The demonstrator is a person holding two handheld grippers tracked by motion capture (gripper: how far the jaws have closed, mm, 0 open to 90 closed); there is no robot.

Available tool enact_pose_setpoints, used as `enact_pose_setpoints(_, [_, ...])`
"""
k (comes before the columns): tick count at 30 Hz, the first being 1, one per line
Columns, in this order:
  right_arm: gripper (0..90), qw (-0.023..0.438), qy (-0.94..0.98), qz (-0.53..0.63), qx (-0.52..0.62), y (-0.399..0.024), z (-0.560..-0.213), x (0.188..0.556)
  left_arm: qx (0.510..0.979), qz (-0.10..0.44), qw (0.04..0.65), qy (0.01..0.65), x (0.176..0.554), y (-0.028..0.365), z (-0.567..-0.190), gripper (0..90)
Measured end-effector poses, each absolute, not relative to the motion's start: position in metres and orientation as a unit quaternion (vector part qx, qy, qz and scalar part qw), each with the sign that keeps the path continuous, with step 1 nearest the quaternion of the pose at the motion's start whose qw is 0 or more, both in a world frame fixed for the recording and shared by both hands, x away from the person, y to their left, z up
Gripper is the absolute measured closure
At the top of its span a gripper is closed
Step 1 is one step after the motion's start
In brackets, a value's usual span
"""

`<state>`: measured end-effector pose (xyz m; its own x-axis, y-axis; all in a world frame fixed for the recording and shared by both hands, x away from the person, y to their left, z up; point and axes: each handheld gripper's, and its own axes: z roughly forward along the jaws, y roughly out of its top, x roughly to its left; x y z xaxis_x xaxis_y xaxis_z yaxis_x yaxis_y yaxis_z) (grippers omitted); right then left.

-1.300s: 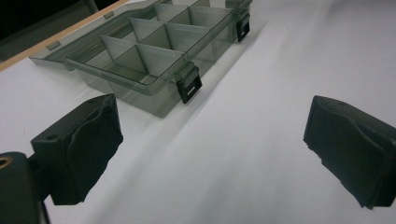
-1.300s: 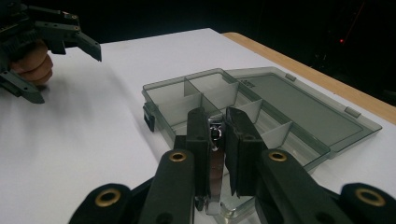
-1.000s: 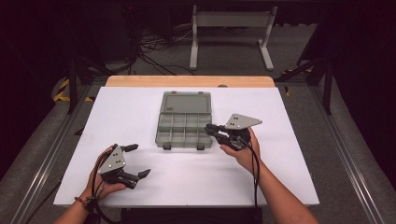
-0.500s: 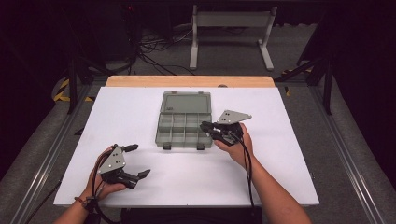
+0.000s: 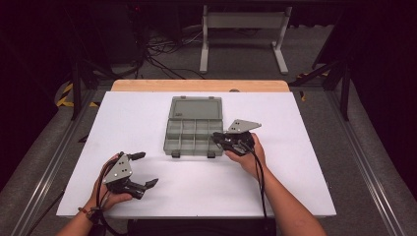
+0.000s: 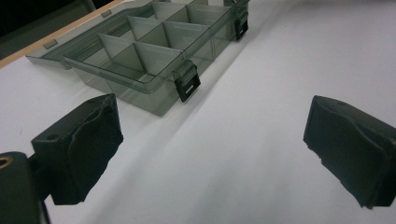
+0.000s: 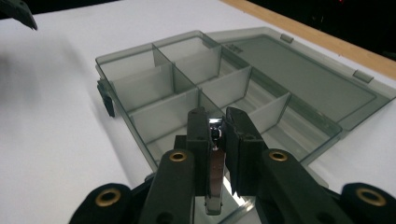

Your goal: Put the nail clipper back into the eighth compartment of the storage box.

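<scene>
Small shiny metal piece pinched between nearly closed pads of right claw, poised at near right corner of open compartment box. Box at middle of white bench, grey and see-through, clear lid folded flat toward far side, compartments apparently empty. Step in hand, by the look of it: carrying the piece in for placing. Next move likely calls for settling over one chosen cell on the near right, lowering past the dividers, then easing the pads apart without knocking the rim. Left claw wide open, holding nothing, parked near left on the bench, well apart from the box.
</scene>
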<state>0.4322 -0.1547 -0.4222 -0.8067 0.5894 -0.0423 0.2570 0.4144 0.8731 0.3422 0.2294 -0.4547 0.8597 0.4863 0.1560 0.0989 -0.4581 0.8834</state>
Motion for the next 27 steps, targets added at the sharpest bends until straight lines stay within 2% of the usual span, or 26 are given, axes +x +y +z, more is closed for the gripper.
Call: enact_pose_setpoints(27, [80.2, 0.181, 0.839, 0.442, 0.260, -0.153, -0.437, 0.433, 0.833, 0.201, 0.485, 0.173, 0.342, 0.228, -0.455, 5.6])
